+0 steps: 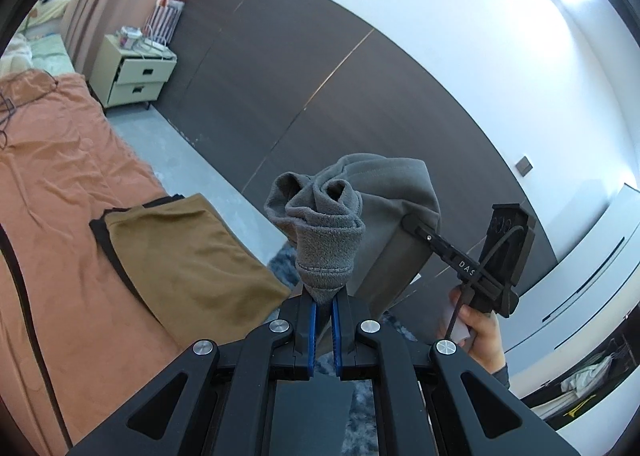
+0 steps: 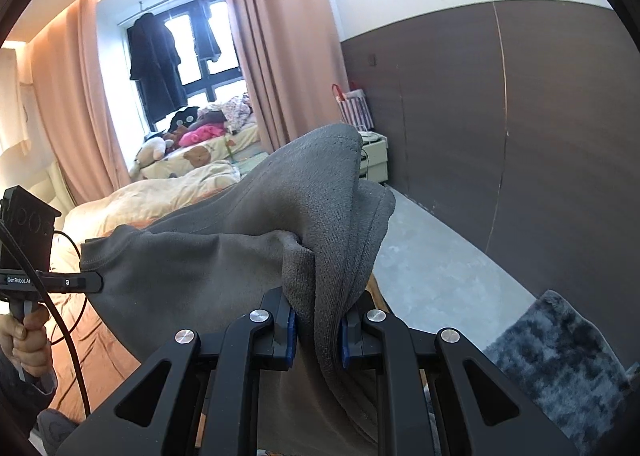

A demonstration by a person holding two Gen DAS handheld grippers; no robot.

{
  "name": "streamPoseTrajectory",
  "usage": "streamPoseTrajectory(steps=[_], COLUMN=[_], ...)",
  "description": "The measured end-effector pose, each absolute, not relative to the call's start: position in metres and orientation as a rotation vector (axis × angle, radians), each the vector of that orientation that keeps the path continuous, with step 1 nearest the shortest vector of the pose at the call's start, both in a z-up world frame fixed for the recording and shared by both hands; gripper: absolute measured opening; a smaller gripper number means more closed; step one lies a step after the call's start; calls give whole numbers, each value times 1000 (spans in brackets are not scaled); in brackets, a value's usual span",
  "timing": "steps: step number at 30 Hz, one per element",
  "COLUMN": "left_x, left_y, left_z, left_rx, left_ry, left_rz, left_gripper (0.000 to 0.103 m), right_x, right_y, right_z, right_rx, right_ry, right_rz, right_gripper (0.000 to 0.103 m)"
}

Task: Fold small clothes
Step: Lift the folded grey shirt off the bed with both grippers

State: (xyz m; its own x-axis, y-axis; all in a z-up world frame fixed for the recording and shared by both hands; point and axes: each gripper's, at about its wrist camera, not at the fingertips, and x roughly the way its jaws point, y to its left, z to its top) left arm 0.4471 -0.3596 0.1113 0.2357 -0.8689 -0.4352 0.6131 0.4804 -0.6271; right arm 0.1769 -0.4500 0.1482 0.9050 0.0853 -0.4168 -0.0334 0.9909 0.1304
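Note:
A grey knit garment (image 1: 340, 215) hangs in the air, held by both grippers. My left gripper (image 1: 325, 298) is shut on a bunched corner of it. My right gripper (image 2: 318, 326) is shut on a folded edge of the same garment (image 2: 224, 264). In the left wrist view the right gripper (image 1: 408, 221) grips the garment's far side. In the right wrist view the left gripper (image 2: 98, 282) grips its left corner. A folded tan garment (image 1: 188, 260) lies on the orange bed (image 1: 60, 183), below and left of my left gripper.
A cream nightstand (image 1: 134, 71) stands past the bed against a dark panelled wall (image 1: 320, 75). A dark blue shaggy rug (image 2: 560, 356) lies on the grey floor. Pink curtains (image 2: 276, 47), a second bed with plush toys (image 2: 192, 143) and hanging dark coats are at the back.

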Motion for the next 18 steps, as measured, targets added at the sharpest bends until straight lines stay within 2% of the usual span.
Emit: streamPoseTrajectory(steps=[18], left_x=[610], left_y=[-364], left_z=[5], left_rx=[-376], left_ry=[951], left_rz=[-913], left_gripper=[6], right_x=[345], right_y=[-331], right_z=[99], right_rx=[121], right_ry=[592], right_rz=[51], right_gripper=[12])
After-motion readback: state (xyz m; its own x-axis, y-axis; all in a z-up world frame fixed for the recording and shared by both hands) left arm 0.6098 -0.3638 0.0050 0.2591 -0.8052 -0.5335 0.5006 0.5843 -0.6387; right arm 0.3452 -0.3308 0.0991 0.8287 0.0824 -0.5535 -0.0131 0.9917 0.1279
